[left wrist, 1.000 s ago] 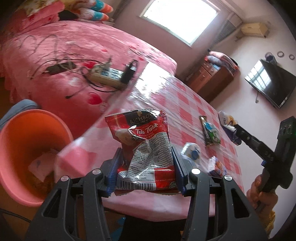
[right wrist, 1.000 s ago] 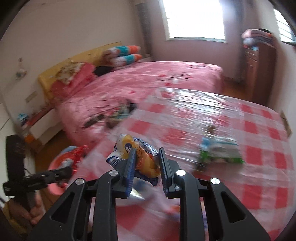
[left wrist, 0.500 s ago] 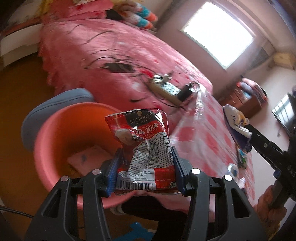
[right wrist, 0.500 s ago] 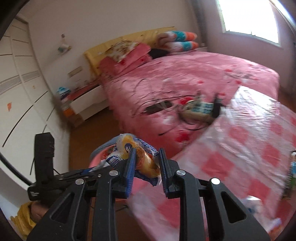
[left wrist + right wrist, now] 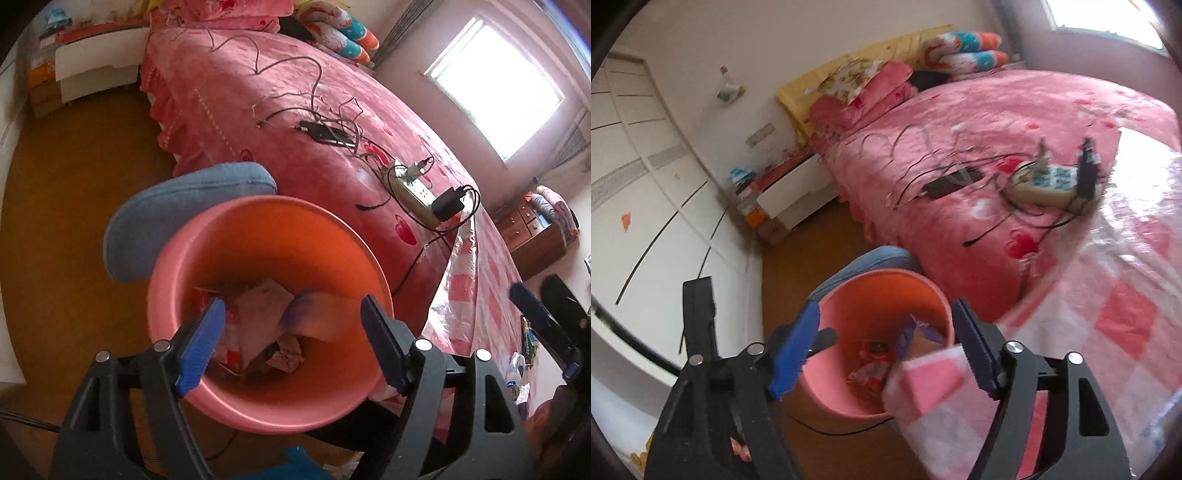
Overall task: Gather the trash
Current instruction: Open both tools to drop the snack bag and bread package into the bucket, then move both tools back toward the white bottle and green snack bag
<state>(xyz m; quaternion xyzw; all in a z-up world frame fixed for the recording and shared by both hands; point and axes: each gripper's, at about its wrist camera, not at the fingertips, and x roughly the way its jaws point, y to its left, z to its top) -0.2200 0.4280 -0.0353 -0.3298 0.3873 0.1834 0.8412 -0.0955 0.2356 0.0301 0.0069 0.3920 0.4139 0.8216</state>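
Observation:
A pink bin stands on the floor beside the table corner; it also shows in the right wrist view. Crumpled wrappers lie at its bottom, among them a red packet and a blue-and-yellow one. My left gripper is open and empty right above the bin. My right gripper is open and empty above the bin's rim. More wrappers lie on the checked tablecloth at the right.
A blue cushion lies behind the bin. The pink bed carries a power strip and cables. A white bedside cabinet stands at the wall. The right gripper's body shows at the right edge.
Both grippers swung from the table to over the bin and opened. The red Teh Tarik packet and the blue-yellow wrapper have left the jaws and lie in the bin.

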